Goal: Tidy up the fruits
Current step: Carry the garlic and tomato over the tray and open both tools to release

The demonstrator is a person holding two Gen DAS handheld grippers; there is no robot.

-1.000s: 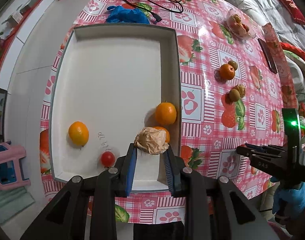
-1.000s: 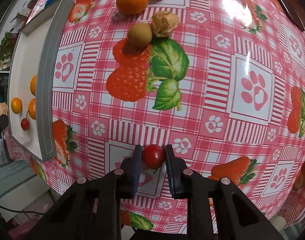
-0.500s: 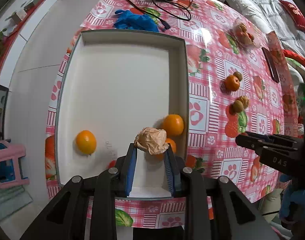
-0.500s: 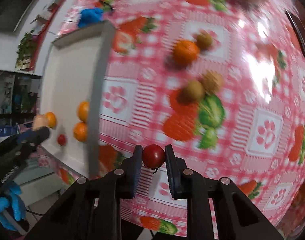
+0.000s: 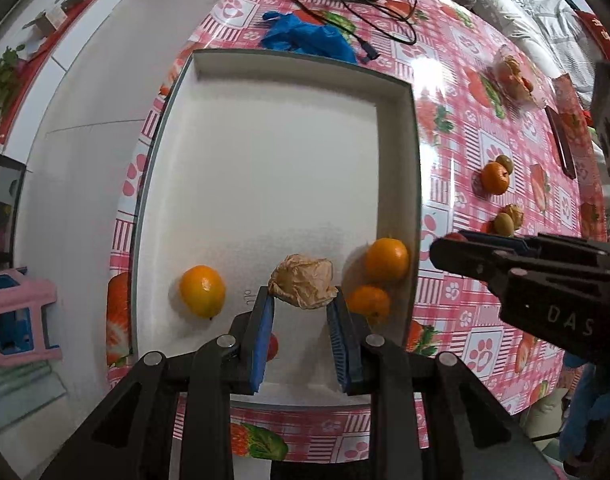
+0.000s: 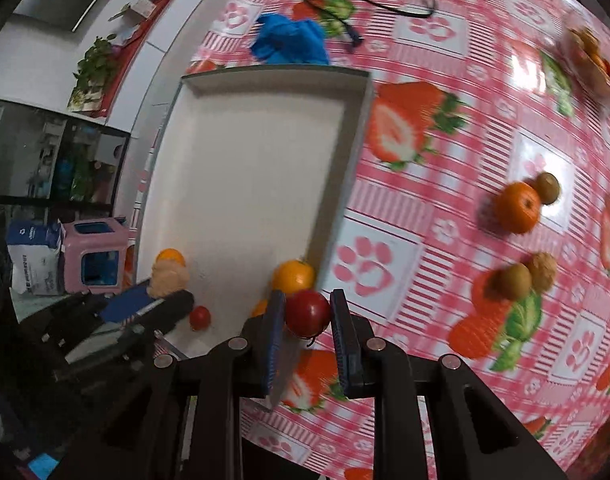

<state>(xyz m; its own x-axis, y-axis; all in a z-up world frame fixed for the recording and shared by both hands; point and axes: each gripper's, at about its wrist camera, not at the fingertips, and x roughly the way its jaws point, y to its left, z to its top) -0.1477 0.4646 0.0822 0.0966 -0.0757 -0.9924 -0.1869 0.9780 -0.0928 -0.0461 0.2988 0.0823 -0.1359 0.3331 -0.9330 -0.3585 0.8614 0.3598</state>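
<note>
A: Our left gripper [image 5: 301, 304] is clamped on the papery husked fruit [image 5: 301, 280], straight above the white tray [image 5: 397, 152]. Our right gripper [image 6: 305, 314] pinches a cherry tomato [image 6: 307, 312].

B: A second ago the right one was out over the checked tablecloth [image 6: 445, 120]; now it has swung across to the tray's near corner. We judge both fruits are about ready to drop in.

A: The tray already holds three oranges, one [image 5: 202, 290] at the left and two [image 5: 386, 259] by the right wall, plus another tomato [image 6: 200, 317].

B: Still outside, well apart: a tangerine [image 6: 517, 207], two brown fruits, another husk.
</note>
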